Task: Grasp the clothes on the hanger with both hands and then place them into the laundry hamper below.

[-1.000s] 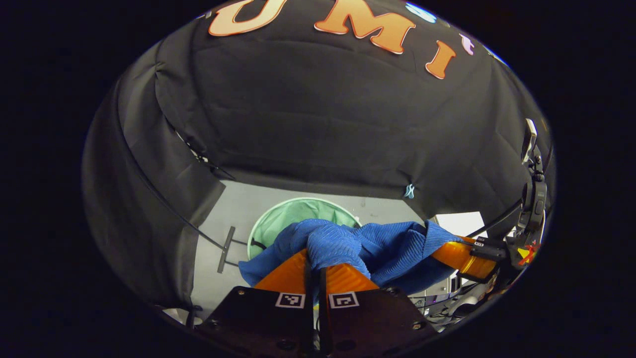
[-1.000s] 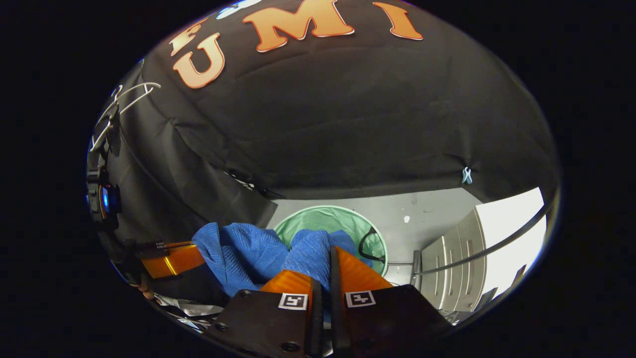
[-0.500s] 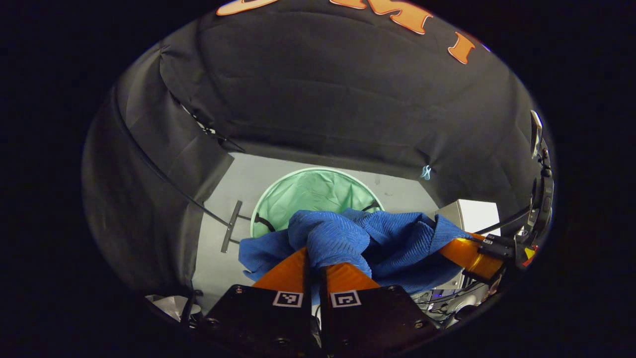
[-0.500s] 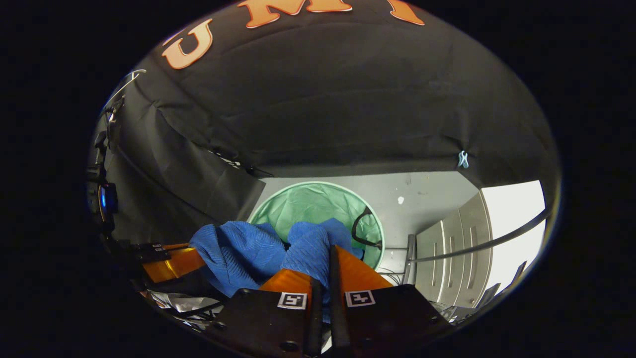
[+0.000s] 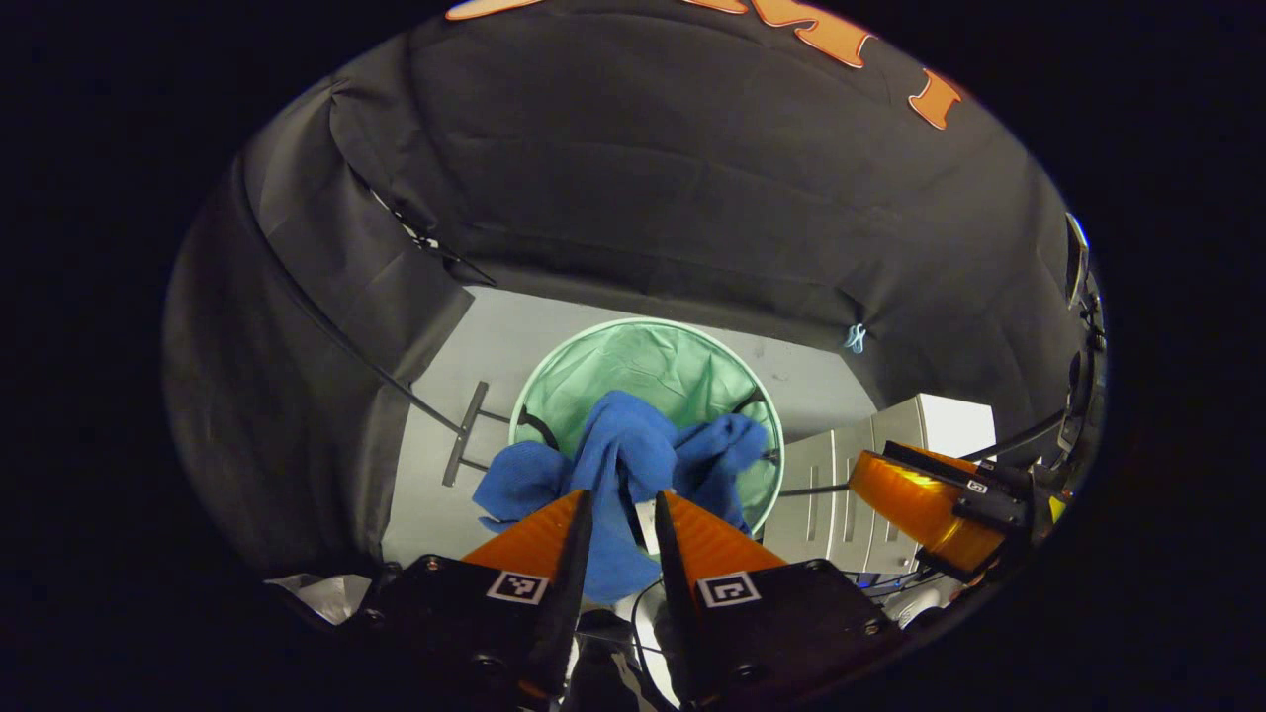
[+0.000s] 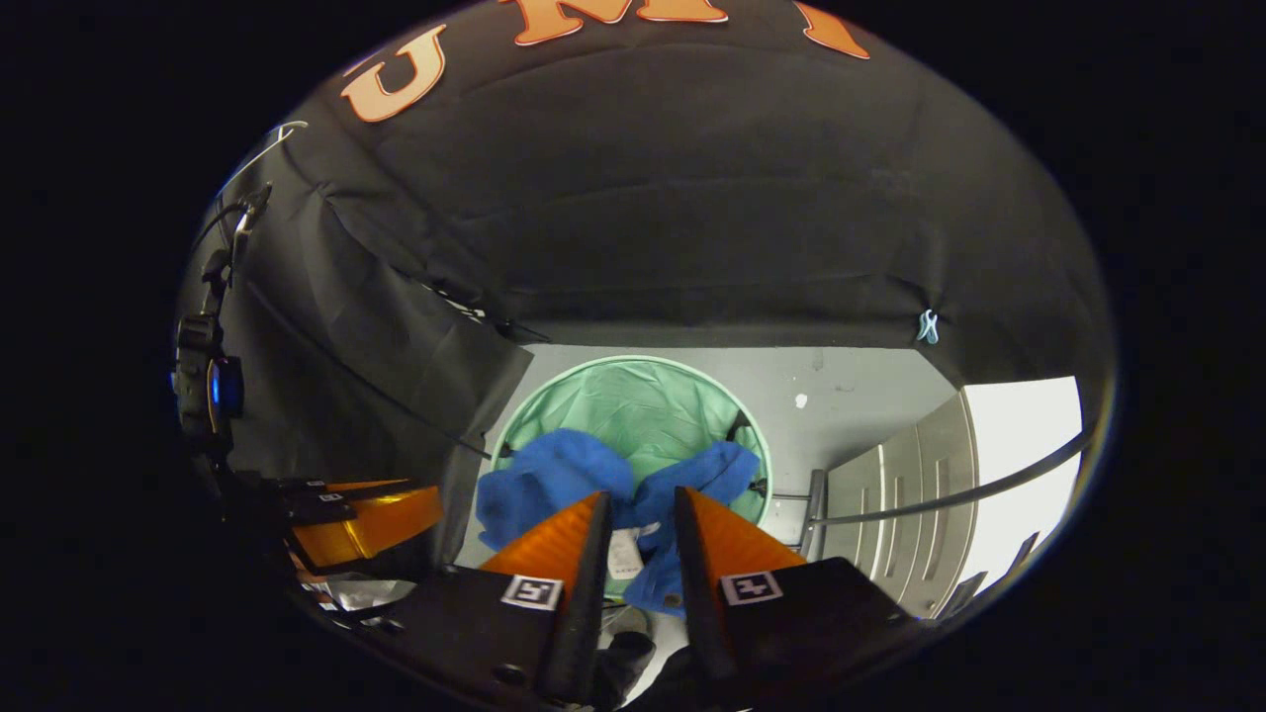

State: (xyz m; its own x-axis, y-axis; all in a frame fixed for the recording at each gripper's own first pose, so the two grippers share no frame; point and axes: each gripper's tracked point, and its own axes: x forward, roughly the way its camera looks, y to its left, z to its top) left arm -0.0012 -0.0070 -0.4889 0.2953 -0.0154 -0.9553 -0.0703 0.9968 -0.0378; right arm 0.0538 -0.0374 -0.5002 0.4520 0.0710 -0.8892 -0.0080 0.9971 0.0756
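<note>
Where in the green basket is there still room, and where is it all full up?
The hamper's far half, by the black cloth wall, is bare green lining. The near half is crowded: the blue clothes hang over the near rim, just beyond both open grippers. Grey floor beside it is bare.

left gripper (image 5: 621,514): black body | square coded tags (one per side) | screws

Blue garment (image 5: 633,465) across the hamper (image 5: 648,346) mouth.
</note>
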